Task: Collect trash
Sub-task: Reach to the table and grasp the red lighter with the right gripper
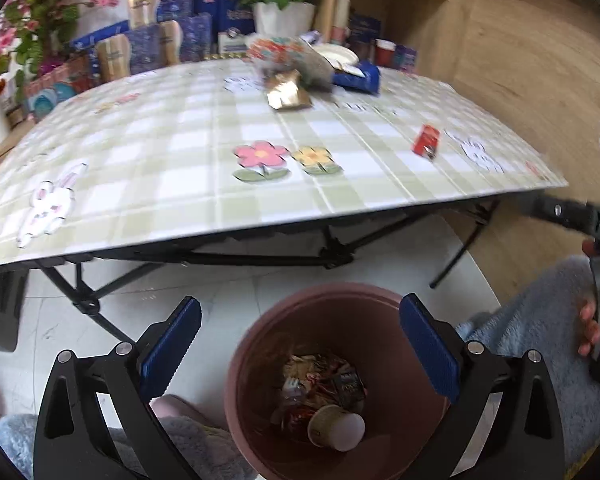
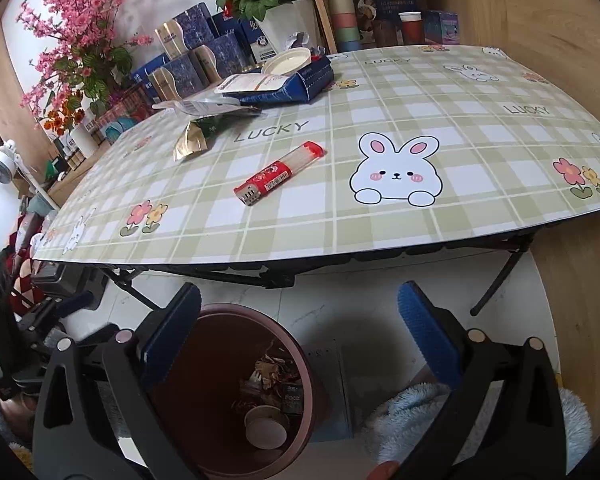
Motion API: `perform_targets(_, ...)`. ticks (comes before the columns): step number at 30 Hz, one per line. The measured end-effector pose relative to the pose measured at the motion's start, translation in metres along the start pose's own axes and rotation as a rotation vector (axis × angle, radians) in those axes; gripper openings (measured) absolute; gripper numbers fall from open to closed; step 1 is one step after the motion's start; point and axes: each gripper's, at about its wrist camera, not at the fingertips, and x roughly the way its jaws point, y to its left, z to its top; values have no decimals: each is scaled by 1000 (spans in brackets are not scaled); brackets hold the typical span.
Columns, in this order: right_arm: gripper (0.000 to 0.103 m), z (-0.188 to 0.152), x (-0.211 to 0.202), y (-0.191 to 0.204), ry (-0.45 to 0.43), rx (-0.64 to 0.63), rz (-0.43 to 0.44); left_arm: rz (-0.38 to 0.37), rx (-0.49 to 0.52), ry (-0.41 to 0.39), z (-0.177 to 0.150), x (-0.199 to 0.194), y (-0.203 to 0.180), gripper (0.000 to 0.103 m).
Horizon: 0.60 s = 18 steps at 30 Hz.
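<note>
Nearest, the left gripper [image 1: 300,344] hangs spread and empty over the brown bin [image 1: 236,384], which holds wrappers and a paper cup [image 1: 336,426]. The right gripper [image 2: 300,336], likewise spread and empty, sits beside the bin, short of the table's edge [image 2: 340,252]. Beyond it, up and slightly leftward on the checked cloth, lies the red-and-clear tube [image 2: 280,174], its long axis running diagonally from near-left to far-right; the right hand appears nearer. Farther back lie a gold wrapper [image 2: 190,142] and a blue packet [image 2: 300,80].
</note>
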Motion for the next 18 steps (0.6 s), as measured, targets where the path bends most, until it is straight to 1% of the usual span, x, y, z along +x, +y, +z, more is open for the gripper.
perform_targets(3,97,-1,1,6,3,-32,-18,46,-33,-53,4,-10,9,97)
perform_targets(8,97,-2,-3,8,-11,-49,-13,76,-97,-54,7,-11,26,97)
perform_targets(10,97,-1,-4,8,-17,-45,-13,84,-102,-64,8,-12,29,97)
perform_targets(13,97,0,-4,6,-12,-38,-11,73,-103,-87,8,-15,28,97)
perform_targets(18,97,0,-3,9,-7,-50,11,68,-70,-123,9,-21,25,97)
